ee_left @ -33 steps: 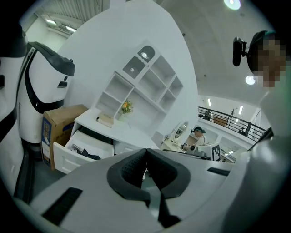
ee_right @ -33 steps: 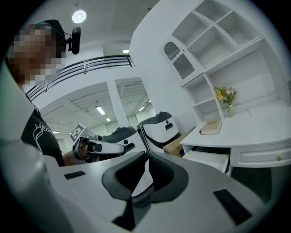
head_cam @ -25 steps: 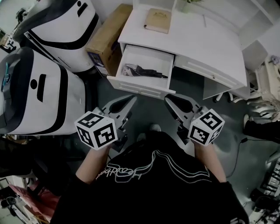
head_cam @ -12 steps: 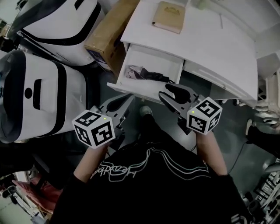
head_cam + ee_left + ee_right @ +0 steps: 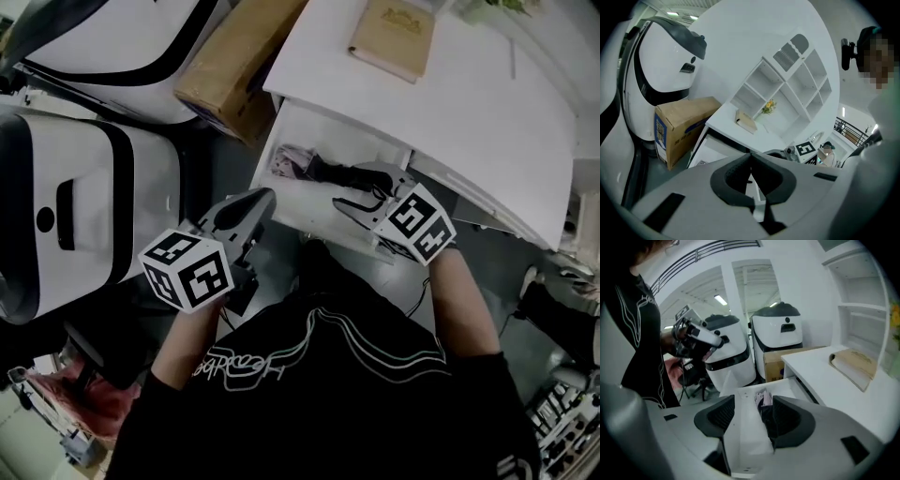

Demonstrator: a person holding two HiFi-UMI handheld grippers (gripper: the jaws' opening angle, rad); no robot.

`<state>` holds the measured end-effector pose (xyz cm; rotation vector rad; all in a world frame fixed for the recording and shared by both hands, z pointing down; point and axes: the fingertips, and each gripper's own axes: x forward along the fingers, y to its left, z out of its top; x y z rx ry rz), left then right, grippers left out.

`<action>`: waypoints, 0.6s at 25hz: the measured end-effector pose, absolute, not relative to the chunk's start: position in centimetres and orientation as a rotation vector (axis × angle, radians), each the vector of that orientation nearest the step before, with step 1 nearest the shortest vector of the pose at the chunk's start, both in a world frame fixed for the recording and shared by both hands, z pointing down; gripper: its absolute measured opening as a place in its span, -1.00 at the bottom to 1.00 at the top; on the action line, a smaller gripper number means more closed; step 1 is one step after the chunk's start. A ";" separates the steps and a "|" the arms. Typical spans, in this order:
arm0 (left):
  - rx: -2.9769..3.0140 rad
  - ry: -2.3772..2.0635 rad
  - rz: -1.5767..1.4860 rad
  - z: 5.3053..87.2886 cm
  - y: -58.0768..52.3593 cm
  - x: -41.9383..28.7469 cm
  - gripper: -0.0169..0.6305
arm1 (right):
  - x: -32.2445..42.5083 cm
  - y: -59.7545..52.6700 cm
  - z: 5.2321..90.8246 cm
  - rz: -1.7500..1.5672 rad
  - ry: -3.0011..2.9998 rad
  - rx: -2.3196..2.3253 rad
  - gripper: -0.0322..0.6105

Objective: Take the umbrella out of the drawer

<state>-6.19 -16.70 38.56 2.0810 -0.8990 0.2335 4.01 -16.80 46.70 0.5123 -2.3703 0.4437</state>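
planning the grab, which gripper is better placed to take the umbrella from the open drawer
Right. The right gripper is over the open drawer, jaws opening, with the umbrella in view between them, not gripped. The left gripper sits outside the drawer front, jaws together.

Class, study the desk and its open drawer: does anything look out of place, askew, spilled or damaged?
Nothing stands out. The drawer is pulled out, with the folded umbrella lying inside it. The book lies flat on the desk, and nothing looks spilled or broken.
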 end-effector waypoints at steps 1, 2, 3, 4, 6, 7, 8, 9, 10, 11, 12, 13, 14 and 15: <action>2.067 -0.908 0.231 39.0 -17.2 -6.4 -0.89 | 3.8 -17.1 48.0 0.418 -2.338 0.471 -0.16; 2.054 -0.916 0.230 39.4 -17.6 -6.6 -0.89 | 3.6 -17.4 49.4 0.391 -2.305 0.435 -0.16; 2.043 -0.921 0.230 39.8 -18.0 -6.8 -0.89 | 3.5 -17.8 50.8 0.370 -2.275 0.405 -0.16; 2.033 -0.926 0.231 40.2 -18.4 -6.9 -0.89 | 3.4 -18.2 52.1 0.358 -2.250 0.379 -0.16; 2.017 -0.937 0.233 40.9 -19.1 -7.1 -0.89 | 3.1 -18.8 54.5 0.353 -2.207 0.335 -0.16; 2.010 -0.943 0.233 41.1 -19.4 -7.3 -0.89 | 3.0 -19.0 55.7 0.350 -2.184 0.313 -0.16; 2.003 -0.950 0.232 41.3 -19.6 -7.4 -0.89 | 3.0 -19.2 56.9 0.341 -2.159 0.291 -0.16; 1.997 -0.956 0.232 41.5 -19.8 -7.5 -0.89 | 3.0 -19.4 58.0 0.325 -2.134 0.274 -0.16; 1.990 -0.961 0.233 41.7 -19.9 -7.5 -0.89 | 2.9 -19.7 59.1 0.308 -2.112 0.261 -0.16; 1.983 -0.963 0.235 41.9 -20.0 -7.6 -0.89 | 2.9 -19.9 60.3 0.290 -2.089 0.251 -0.16; 1.976 -0.965 0.237 42.1 -20.2 -7.7 -0.89 | 2.9 -20.2 61.5 0.271 -2.064 0.243 -0.16; 1.968 -0.966 0.241 42.4 -20.3 -7.8 -0.89 | 2.9 -20.4 62.7 0.251 -2.035 0.231 -0.16; 1.961 -0.967 0.244 42.7 -20.4 -7.9 -0.89 | 2.9 -20.4 63.9 0.238 -2.007 0.216 -0.16; 1.953 -0.969 0.247 42.9 -20.5 -7.9 -0.89 | 2.9 -20.4 65.0 0.232 -1.982 0.198 -0.16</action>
